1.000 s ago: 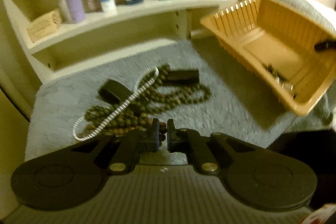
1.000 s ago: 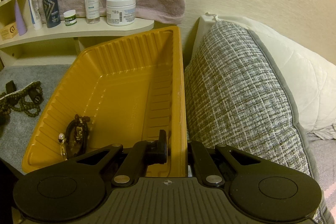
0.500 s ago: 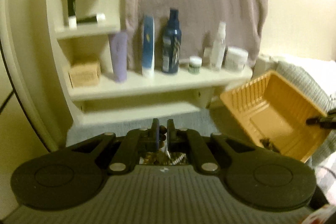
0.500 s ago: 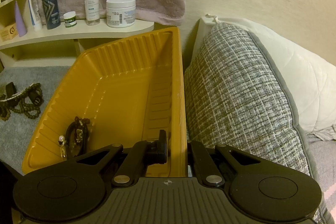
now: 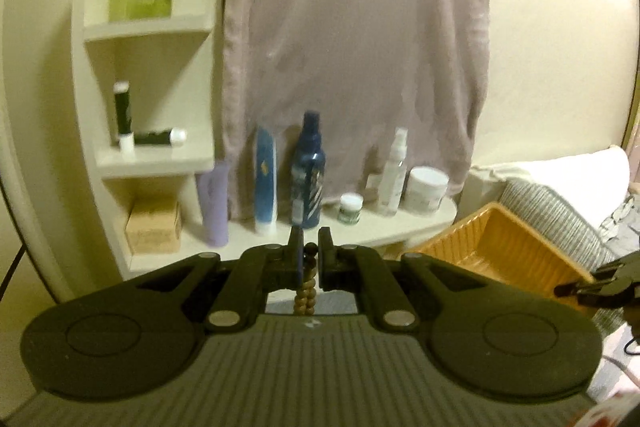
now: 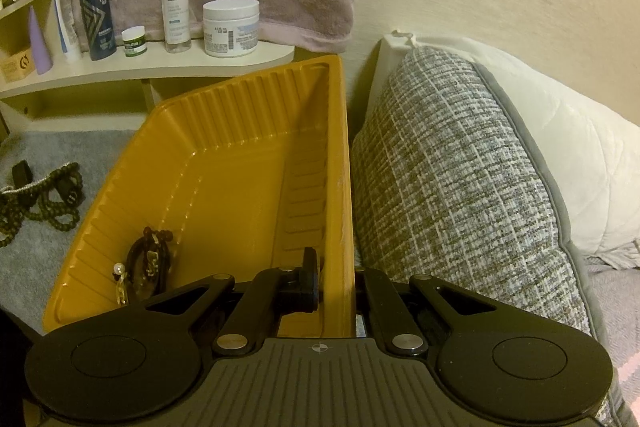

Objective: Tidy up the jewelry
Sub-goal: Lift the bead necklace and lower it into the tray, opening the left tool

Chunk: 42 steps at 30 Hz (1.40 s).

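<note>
My left gripper is shut on a strand of brown wooden beads, which hangs down between its fingers, lifted in front of the shelf. The orange plastic tray sits low at the right, with my right gripper's fingertip at its near edge. In the right wrist view my right gripper is shut on the tray's right wall, holding the tray tilted. A dark bracelet and a pearl piece lie in the tray's low corner. More dark bead strands rest on the grey blanket at the left.
A cream shelf behind the tray carries a blue bottle, a clear spray bottle and a white jar. A mauve towel hangs above. A tweed cushion and white pillow press against the tray's right side.
My left gripper has risen and tipped up from the bead pile on the blanket, carrying a bead strand with it. The right gripper and tray have stayed still.
</note>
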Each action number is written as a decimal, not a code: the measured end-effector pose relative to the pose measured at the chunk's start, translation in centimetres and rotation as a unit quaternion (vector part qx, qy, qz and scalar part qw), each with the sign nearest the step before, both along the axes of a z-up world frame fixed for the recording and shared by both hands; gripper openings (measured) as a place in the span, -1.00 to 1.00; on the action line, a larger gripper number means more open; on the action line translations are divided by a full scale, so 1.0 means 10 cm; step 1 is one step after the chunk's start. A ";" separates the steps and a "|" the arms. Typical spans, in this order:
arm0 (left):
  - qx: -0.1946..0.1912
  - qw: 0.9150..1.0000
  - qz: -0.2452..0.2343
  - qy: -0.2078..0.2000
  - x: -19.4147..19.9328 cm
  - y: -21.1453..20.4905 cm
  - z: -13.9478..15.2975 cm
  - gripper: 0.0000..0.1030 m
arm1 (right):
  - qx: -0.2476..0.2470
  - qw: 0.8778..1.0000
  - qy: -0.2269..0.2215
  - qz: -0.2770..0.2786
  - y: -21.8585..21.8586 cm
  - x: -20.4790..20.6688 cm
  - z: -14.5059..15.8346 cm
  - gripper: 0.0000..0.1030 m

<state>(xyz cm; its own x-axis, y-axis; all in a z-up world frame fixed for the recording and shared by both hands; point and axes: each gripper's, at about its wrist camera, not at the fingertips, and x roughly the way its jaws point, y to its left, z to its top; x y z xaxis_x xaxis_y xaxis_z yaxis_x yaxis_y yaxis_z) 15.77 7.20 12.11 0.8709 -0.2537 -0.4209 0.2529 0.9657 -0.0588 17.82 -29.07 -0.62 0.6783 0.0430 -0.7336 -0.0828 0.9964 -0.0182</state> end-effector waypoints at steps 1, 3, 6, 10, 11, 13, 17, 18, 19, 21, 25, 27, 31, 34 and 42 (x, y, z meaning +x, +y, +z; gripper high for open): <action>-0.001 1.000 -0.005 -0.004 0.02 -0.02 0.04 -0.89 | 0.000 1.000 0.000 0.000 0.00 0.00 0.00 -0.93; 0.000 1.000 -0.010 -0.011 0.03 -0.06 0.10 -0.89 | 0.000 1.000 0.000 0.000 0.00 0.00 0.00 -0.93; -0.001 1.000 -0.023 -0.020 0.05 -0.13 0.18 -0.89 | 0.000 1.000 0.000 0.000 0.00 0.01 0.00 -0.93; 0.000 0.999 -0.046 -0.028 0.09 -0.27 0.28 -0.89 | 0.001 1.000 0.000 -0.001 0.00 0.01 0.00 -0.93; -0.002 0.998 -0.053 -0.029 0.10 -0.31 0.30 -0.89 | 0.001 1.000 0.000 -0.001 0.00 0.01 0.00 -0.93; -0.007 0.997 -0.067 -0.033 0.11 -0.40 0.34 -0.89 | 0.001 1.000 -0.001 -0.002 0.01 0.01 0.00 -0.93; -0.017 0.994 -0.102 -0.036 0.15 -0.61 0.41 -0.89 | 0.001 1.000 -0.001 -0.001 0.00 0.01 0.00 -0.93; -0.020 0.993 -0.113 -0.036 0.16 -0.67 0.42 -0.89 | 0.002 1.000 -0.001 -0.002 0.00 0.01 0.00 -0.93; -0.022 0.992 -0.123 -0.037 0.18 -0.74 0.43 -0.89 | 0.001 1.000 -0.001 -0.002 0.00 0.01 0.00 -0.93; -0.026 0.989 -0.143 -0.038 0.20 -0.88 0.45 -0.89 | 0.001 1.000 -0.001 -0.002 0.00 0.00 0.00 -0.93; -0.031 0.981 -0.187 -0.032 0.27 -1.20 0.44 -0.89 | 0.002 1.000 -0.001 -0.001 0.00 0.00 0.00 -0.93; -0.025 0.978 -0.206 -0.028 0.30 -1.36 0.41 -0.89 | 0.001 1.000 -0.001 -0.001 0.00 0.00 0.00 -0.93; -0.008 0.973 -0.232 -0.011 0.38 -1.61 0.27 -0.89 | 0.002 1.000 -0.002 -0.002 0.01 0.00 0.01 -0.92; 0.003 0.970 -0.245 0.006 0.44 -1.74 0.15 -0.89 | 0.002 1.000 -0.002 -0.002 0.01 0.01 0.01 -0.92; 0.045 0.964 -0.256 0.053 0.60 -1.89 -0.20 -0.89 | 0.002 1.000 -0.003 -0.002 0.00 -0.01 0.02 -0.92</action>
<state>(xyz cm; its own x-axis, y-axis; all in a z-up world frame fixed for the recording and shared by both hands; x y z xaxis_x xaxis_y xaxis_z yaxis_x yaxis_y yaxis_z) 21.80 -11.67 10.12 0.5916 -0.5982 -0.5406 0.6956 0.7177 -0.0329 17.75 -29.07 -0.47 0.6828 0.0431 -0.7293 -0.0779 0.9969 -0.0140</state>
